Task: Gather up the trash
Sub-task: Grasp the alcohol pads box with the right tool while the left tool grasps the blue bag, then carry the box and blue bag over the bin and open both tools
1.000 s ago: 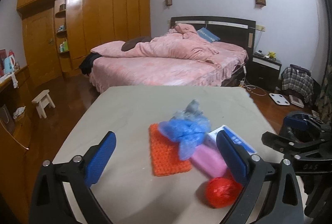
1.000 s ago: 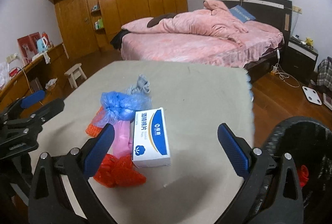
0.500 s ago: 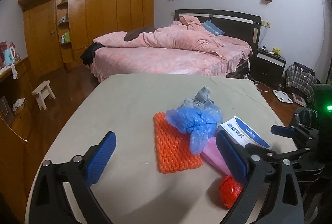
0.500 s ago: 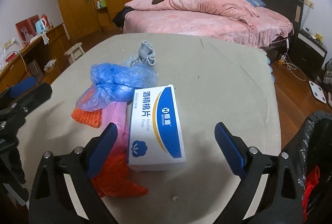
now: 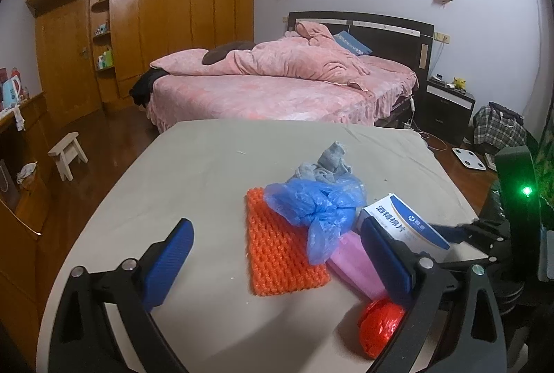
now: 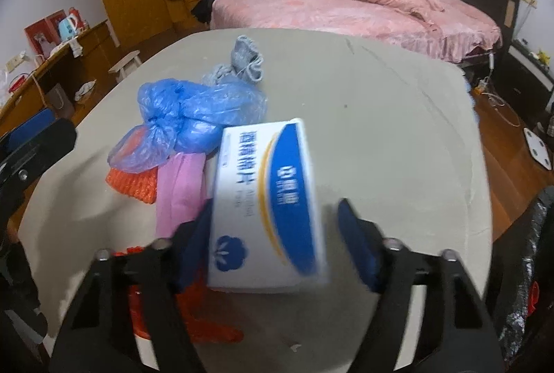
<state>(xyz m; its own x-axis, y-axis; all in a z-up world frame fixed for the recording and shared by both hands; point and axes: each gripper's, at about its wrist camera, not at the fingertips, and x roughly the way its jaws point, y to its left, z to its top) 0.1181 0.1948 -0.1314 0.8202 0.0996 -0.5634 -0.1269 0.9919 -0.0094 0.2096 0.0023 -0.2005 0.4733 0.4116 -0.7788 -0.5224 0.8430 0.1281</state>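
Note:
A pile of trash lies on the grey table (image 5: 207,186): a white and blue alcohol pad box (image 6: 266,200), a blue plastic bag (image 5: 318,200), an orange foam net (image 5: 280,252), a pink pack (image 5: 353,265), a grey rag (image 5: 329,162) and a red crumpled wrapper (image 5: 379,328). My right gripper (image 6: 273,245) has its jaws on both sides of the box, the left pad touching it and a small gap at the right pad. My left gripper (image 5: 277,265) is open and empty, just short of the orange net.
A black trash bag (image 6: 533,269) hangs at the table's right edge. A pink bed (image 5: 277,85) stands beyond the table, wooden wardrobes (image 5: 138,20) at the back left, a small stool (image 5: 67,151) on the floor at the left.
My right gripper has moved forward over the box and its jaws have narrowed around it. My left gripper has drifted slightly, still open.

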